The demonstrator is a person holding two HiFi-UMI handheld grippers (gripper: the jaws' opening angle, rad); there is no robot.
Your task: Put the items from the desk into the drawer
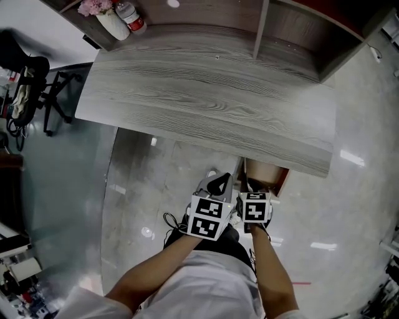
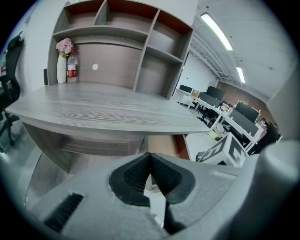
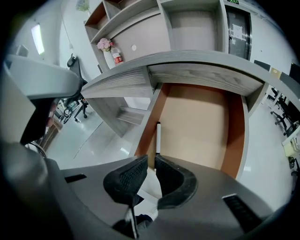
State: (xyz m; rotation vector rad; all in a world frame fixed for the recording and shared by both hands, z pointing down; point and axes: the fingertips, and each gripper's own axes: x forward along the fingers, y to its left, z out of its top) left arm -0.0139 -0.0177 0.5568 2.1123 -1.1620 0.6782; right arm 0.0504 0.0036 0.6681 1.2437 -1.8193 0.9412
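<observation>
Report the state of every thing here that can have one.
Drawer: pulled open.
Marker: lying in the drawer, along a side wall.
Left claw: shut, empty.
Right claw: open a slit, empty.
Bottle: upright on the desk.
Vase: upright, holding flowers.

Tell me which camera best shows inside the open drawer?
The right gripper view. It looks straight into the drawer, showing its tan bottom and a white pen along the left wall. The head view shows only a sliver under the desk; the left gripper view catches just a strip below the desk.
</observation>
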